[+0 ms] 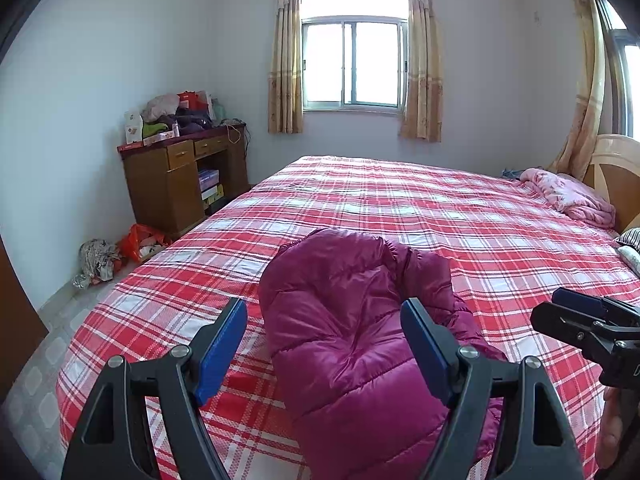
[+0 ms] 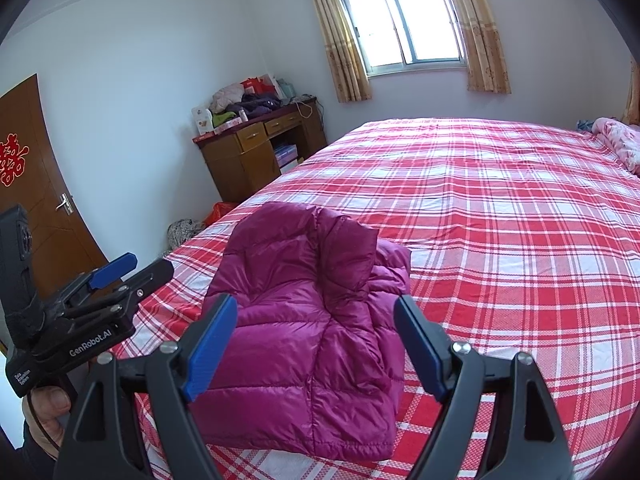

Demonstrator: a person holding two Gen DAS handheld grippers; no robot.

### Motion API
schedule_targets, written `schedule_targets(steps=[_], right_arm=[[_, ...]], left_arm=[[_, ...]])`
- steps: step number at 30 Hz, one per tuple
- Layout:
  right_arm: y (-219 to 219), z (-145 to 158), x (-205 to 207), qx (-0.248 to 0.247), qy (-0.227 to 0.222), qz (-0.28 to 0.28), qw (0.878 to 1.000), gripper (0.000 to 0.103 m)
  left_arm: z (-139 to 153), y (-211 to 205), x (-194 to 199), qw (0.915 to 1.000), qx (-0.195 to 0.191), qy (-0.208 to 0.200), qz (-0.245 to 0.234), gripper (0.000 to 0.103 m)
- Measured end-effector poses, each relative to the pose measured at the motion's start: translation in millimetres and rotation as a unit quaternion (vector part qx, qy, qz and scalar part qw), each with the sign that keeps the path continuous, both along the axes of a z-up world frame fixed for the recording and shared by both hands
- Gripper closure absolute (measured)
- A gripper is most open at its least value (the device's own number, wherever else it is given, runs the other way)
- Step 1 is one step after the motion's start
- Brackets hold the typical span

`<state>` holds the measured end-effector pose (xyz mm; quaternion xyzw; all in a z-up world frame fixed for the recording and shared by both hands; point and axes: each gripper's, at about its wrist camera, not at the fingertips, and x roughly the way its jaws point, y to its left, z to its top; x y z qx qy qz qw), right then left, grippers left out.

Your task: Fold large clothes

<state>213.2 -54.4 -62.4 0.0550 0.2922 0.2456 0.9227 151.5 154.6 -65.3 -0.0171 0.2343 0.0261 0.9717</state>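
Observation:
A magenta quilted down jacket (image 1: 352, 320) (image 2: 308, 340) lies folded into a compact bundle near the front edge of the bed, on the red and white plaid sheet (image 1: 400, 208) (image 2: 500, 220). My left gripper (image 1: 324, 320) hovers over the jacket's near end, open, its blue pads clear of the fabric. My right gripper (image 2: 316, 320) also stands open above the bundle, with nothing pinched. In the left wrist view the right gripper (image 1: 576, 312) shows at the right edge; in the right wrist view the left gripper (image 2: 132, 266) shows at the left, held by a hand.
A wooden desk (image 1: 180, 180) piled with clothes and boxes stands by the far left wall, with bags (image 1: 140, 240) on the floor beside it. A pink blanket (image 1: 568, 196) lies by the headboard at the right. A brown door (image 2: 36, 184) is at the left.

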Motion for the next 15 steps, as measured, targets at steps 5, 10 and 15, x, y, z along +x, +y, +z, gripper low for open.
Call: schedule_targets(steps=[5, 10, 15], right_arm=[[-0.4, -0.8, 0.4, 0.0, 0.0, 0.0, 1.0, 0.02], [-0.3, -1.1, 0.5, -0.001, 0.001, 0.001, 1.0, 0.02], [0.2, -1.5, 0.5, -0.001, 0.001, 0.002, 1.0, 0.02]], left_arm=[[-1.2, -1.6, 1.5, 1.0, 0.001, 0.003, 0.0, 0.023], [-2.1, -2.0, 2.4, 1.0, 0.002, 0.005, 0.001, 0.023], [-4.9, -1.4, 5.4, 0.9999, 0.002, 0.014, 0.004, 0.023]])
